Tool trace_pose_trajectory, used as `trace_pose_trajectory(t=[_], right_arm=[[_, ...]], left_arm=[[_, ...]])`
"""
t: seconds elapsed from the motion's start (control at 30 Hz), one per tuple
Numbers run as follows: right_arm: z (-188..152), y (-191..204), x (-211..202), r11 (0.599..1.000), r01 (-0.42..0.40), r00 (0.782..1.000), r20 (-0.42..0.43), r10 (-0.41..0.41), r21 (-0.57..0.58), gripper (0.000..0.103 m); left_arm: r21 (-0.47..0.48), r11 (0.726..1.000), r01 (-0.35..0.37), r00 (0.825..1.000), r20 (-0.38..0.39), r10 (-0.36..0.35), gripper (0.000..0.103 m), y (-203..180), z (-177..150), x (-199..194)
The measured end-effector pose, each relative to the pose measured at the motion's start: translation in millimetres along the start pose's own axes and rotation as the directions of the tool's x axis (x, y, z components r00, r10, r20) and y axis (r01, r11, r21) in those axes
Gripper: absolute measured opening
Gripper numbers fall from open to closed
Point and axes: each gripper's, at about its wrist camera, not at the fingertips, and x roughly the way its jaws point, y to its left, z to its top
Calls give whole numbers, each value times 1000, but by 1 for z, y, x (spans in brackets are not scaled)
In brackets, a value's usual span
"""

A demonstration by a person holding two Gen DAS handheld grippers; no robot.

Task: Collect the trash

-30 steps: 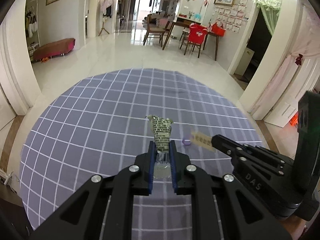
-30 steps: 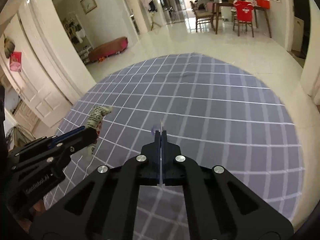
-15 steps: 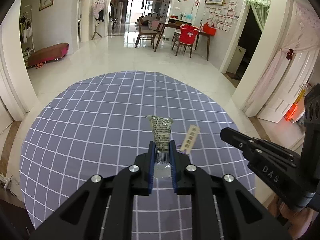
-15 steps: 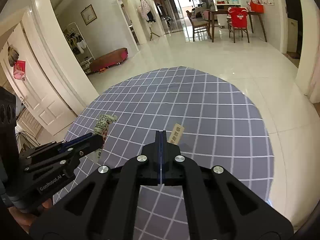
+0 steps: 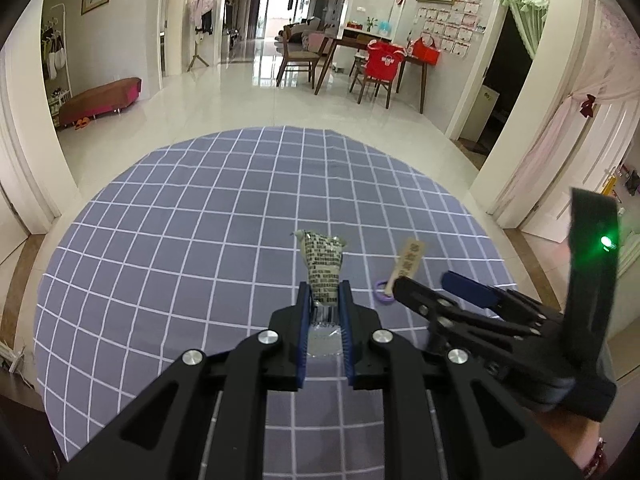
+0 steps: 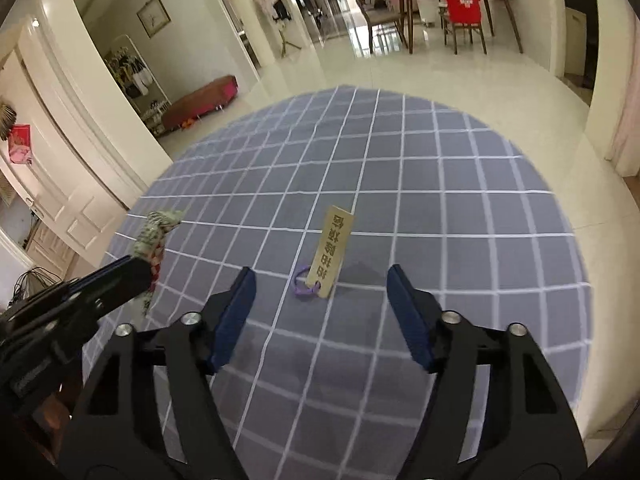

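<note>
Grey checked cloth (image 5: 168,240) covered the round table; nothing else on it but one bit of litter. I had the left gripper (image 5: 324,300) clenched on a crumpled wrapper (image 5: 323,264), printed paper twisted to a neck, pinched low between the blue pads so the loose top stood up clear of the cloth. My reading: it was kept lifted there so the other hand could work beneath and beside it without snagging.

Right gripper (image 6: 320,300) pointed down at the table, jaws opening, nothing pressed between them. A tan tag (image 6: 332,252) with dark lettering lay flat on the cloth just ahead of the gap, its purple loop (image 6: 305,285) at the near end, closest to the pads. Tag was neither gripped nor touched, as far as I could tell; both pads stood well to either side.

In the left view the right gripper sat just beside the wrapper, tag beyond its tips. No bin or bag visible in either view, so I could not say where the litter was bound. Person's wrist with a bead bracelet (image 5: 596,458) showed at lower right.
</note>
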Motion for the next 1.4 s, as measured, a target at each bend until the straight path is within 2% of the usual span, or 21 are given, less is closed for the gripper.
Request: trace_pose_trajectory(t=[0.03, 0.17, 0.2, 0.37, 0.5, 0.67, 0.83, 1.03, 1.13, 1.27, 1.4], right_arm=[[2, 1, 6, 1000, 13, 1000, -9, -13, -10, 52], [5, 5, 19, 998, 39, 999, -12, -39, -48, 22], [4, 5, 20, 998, 27, 999, -20, -28, -52, 3], [-7, 9, 11, 998, 11, 1000, 4, -11, -68, 1], [-18, 5, -13, 999, -13, 999, 34, 15, -49, 1], [-26, -12, -69, 999, -54, 992, 111, 55, -6, 0], [-47, -42, -136, 998, -64, 978, 200, 57, 29, 1], [-94, -105, -216, 992, 2, 955, 294, -39, 122, 1], [-126, -145, -245, 977, 102, 941, 300, -155, 185, 1], [-160, -191, -256, 948, 152, 936, 269, -229, 278, 1], [-186, -229, -253, 919, 156, 941, 228, -250, 362, 1]], left_arm=[[0, 1000, -2, 1000, -4, 2, 14, 3, 1, 4], [-2, 1000, -3, 1000, -20, 3, 14, 10, 4, 16], [-3, 1000, -2, 1000, -23, 2, 14, 12, 4, 19], [1, 1000, 5, 1000, -29, -5, 14, 7, 6, 21], [14, 1000, 14, 1000, -25, -14, 14, -5, 3, 14], [51, 998, 32, 999, -5, -32, 14, -35, -3, -4], [116, 989, 90, 996, 5, -91, 14, -91, -14, -21], [217, 954, 205, 979, -40, -201, 14, -181, -44, -25], [269, 925, 268, 963, -91, -252, 14, -230, -65, -17], [328, 883, 337, 940, -165, -298, 14, -289, -99, 1], [356, 861, 364, 928, -218, -302, 14, -323, -122, 25]])
